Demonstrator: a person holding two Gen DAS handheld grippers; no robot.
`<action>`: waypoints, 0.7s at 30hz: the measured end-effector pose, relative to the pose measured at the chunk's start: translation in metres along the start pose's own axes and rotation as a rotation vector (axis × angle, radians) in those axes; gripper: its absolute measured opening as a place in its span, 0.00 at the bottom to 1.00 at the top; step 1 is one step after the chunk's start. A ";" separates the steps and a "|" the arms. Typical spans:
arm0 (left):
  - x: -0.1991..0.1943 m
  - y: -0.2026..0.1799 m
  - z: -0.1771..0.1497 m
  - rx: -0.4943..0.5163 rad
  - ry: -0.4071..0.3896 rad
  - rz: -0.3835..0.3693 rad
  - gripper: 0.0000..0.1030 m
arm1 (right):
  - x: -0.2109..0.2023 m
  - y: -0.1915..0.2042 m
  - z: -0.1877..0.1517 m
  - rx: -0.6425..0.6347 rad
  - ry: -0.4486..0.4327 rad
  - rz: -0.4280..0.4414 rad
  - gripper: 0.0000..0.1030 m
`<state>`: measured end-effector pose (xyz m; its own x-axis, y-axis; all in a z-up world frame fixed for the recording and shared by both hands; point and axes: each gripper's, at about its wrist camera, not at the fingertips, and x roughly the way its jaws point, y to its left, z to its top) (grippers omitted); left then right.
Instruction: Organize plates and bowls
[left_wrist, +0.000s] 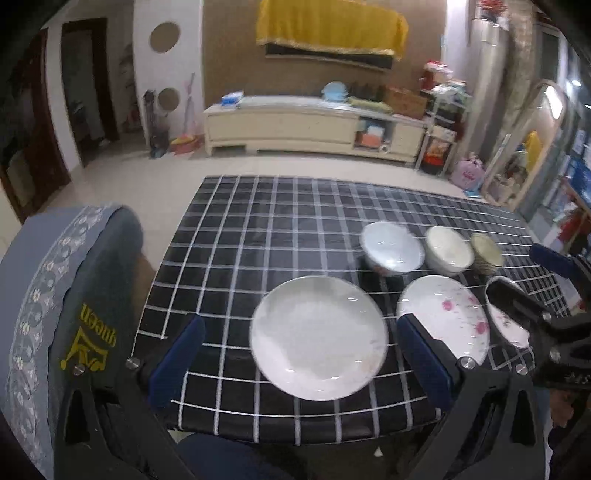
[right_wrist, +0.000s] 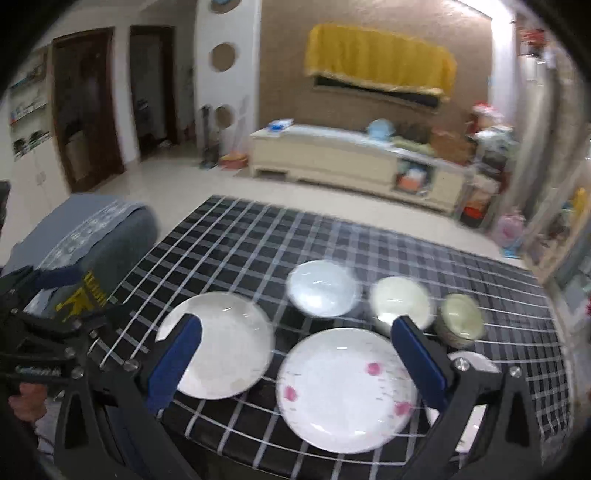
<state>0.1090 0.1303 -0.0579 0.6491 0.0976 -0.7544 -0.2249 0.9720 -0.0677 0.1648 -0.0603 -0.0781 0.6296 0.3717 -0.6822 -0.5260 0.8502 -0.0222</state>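
both hand-held grippers, left hand-held gripper (left_wrist: 301, 352) and right hand-held gripper (right_wrist: 295, 354), are spread wide and hold nothing. pinch the plain plate (left_wrist: 319, 338) by its near rim, then set it gently on the flower plate (right_wrist: 347, 389).

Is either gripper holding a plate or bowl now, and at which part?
No. The left gripper and the right gripper are both open and hold nothing.

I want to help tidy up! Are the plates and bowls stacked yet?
Not yet. Nothing is stacked: the plain white plate, the pink-flowered plate and three bowls all sit apart on the checked tablecloth. Both grippers are open and empty, so everything is left.
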 end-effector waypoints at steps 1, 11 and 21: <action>0.006 0.005 0.000 -0.015 0.019 -0.002 1.00 | 0.008 0.000 0.000 0.002 0.017 0.018 1.00; 0.085 0.048 -0.020 -0.153 0.203 0.025 1.00 | 0.097 0.012 -0.004 -0.001 0.206 0.102 0.98; 0.138 0.065 -0.041 -0.203 0.312 0.040 0.85 | 0.161 0.019 -0.020 -0.031 0.353 0.111 0.76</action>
<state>0.1538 0.1981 -0.1930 0.3915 0.0340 -0.9196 -0.4053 0.9035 -0.1392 0.2447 0.0086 -0.2028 0.3346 0.3049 -0.8917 -0.6006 0.7982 0.0476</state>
